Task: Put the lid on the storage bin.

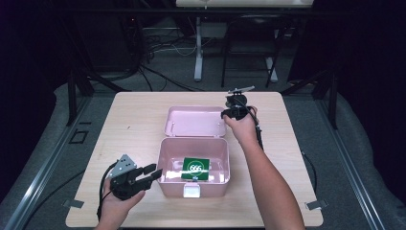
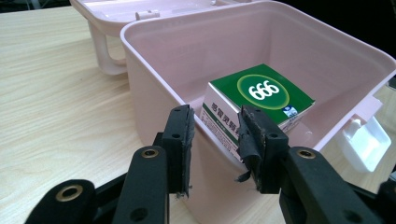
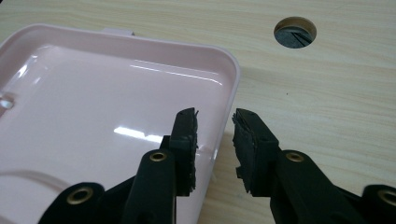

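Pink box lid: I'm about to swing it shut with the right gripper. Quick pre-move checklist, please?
1. Right gripper open, jaws astride the edge of the pink lid: ok.
2. Lid laid fully open, flat on the table: ok.
3. Green 666 carton sits below the rim of the pink box: ok.
4. Left gripper clear of the box: not ok, jaws straddle its near wall.
5. White front latch free to close: cannot tell.
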`<state>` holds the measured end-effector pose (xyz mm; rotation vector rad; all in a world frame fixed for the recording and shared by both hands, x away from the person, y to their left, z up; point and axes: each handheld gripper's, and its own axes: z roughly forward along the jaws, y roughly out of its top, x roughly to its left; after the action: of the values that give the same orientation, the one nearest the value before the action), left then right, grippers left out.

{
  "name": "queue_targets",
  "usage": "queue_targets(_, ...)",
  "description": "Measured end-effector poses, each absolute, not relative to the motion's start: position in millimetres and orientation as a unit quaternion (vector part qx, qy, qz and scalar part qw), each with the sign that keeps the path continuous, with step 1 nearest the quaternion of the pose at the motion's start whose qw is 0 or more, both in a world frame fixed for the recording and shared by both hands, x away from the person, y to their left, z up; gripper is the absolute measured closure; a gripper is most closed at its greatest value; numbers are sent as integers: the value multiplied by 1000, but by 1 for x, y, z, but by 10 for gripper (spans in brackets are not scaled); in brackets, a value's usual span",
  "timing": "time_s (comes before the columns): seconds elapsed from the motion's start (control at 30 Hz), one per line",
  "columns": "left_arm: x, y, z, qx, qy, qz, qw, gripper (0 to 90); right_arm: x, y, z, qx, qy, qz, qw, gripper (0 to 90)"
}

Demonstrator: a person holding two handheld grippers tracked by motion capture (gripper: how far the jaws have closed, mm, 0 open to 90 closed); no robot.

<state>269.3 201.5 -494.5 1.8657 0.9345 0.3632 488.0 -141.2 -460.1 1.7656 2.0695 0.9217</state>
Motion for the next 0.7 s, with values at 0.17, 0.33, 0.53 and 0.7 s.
queue_targets(0.17, 269, 202, -494, 769, 384, 149, 490, 644, 494, -142, -467, 619, 709, 309, 134, 706)
queue_targets(0.33, 269, 202, -494, 769, 383, 148, 490, 660, 501, -145, -474, 630, 703, 309, 121, 735)
queue_targets(0.53, 269, 203, -494, 768, 384, 149, 490, 672, 507, -142, -478, 635, 700, 305, 117, 750)
queue_targets(0.7, 269, 203, -493, 769, 383, 149, 490, 685, 509, -139, -479, 637, 699, 304, 118, 760)
